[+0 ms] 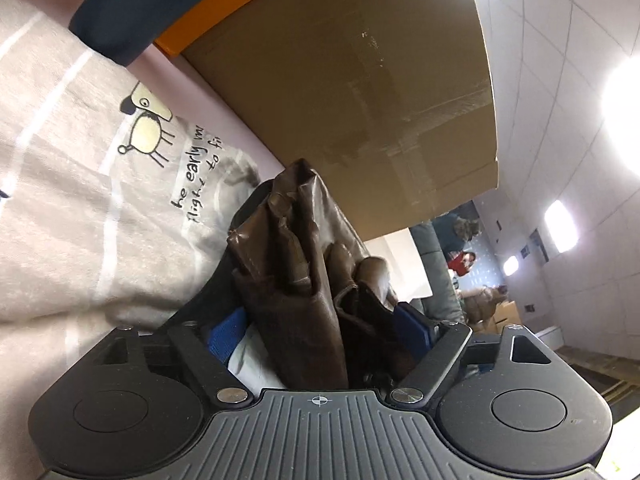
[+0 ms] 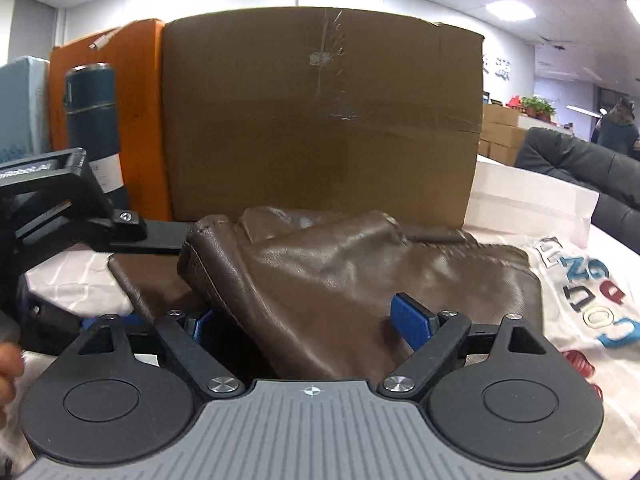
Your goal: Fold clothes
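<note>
- The left gripper point(image 1: 316, 320) has bunched brown leather garment point(image 1: 296, 264) between its spread blue pads; whether they press it cannot be told.
- The right gripper point(image 2: 304, 320) likewise straddles the garment point(image 2: 360, 272).
- It lies on printed shirts point(image 1: 80, 184) before a cardboard box point(image 2: 320, 120).

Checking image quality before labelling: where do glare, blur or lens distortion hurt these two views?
Left wrist view: ceiling lights blow out to white at right, the cardboard box bows strongly, and the frame is rolled. Right wrist view: ceiling lights glare only mildly, the brown leather garment shows soft sheen, and the box's edges curve; the background looks soft.
</note>
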Tool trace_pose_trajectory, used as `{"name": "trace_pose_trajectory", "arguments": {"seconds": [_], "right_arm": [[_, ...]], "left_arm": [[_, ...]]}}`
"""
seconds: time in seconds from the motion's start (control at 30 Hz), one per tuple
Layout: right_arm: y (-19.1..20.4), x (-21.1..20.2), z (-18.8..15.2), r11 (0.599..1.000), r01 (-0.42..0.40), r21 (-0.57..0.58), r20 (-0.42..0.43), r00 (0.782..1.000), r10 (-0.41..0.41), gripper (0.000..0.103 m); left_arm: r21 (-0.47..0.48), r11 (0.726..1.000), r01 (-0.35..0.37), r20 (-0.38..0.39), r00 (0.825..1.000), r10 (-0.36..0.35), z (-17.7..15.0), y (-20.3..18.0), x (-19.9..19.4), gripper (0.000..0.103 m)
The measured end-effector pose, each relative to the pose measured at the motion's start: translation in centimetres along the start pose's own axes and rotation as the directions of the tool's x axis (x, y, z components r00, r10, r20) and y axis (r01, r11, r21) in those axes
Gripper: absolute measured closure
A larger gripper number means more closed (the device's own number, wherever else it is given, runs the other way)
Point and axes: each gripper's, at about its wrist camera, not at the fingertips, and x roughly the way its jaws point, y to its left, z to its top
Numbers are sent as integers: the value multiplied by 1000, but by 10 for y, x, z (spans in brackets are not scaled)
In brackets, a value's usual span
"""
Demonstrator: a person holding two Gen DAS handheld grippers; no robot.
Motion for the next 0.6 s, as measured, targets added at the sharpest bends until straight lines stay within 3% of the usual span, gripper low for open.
{"name": "trace_pose_trajectory", "arguments": {"seconds": [0.07,0.13,0.2,0.23,0.27,0.33,0.47,0.6], "right_arm": [[-15,-2,-2,994,13,110,3,1000,-14,61],[-35,-11,-4,980,0,201,33,999,-6,73],[-56,-23,-5,956,2,293,79,997,-26,89],[-63,-31,-5,945,-1,327,112,993,-37,91],[-71,-40,-5,934,-6,357,147,988,-50,94],[-85,-54,-4,907,-34,419,210,976,-60,96],[-98,-84,9,883,-87,461,319,945,-73,97],[-94,-124,29,889,-139,436,418,906,-63,97]], "left_arm": [[-9,1000,23,15,1000,-23,0,3,4,15],[-1,999,40,38,998,-40,-1,3,5,16],[66,998,16,61,998,-20,-6,-3,7,17],[118,993,-5,72,997,-4,-10,-7,10,27],[174,984,-22,78,997,8,-13,-10,13,60],[216,976,-24,89,996,5,-15,-11,14,89],[265,964,-7,119,993,-25,-17,-12,9,93],[402,915,29,196,974,-117,-25,-39,-19,93]]}}
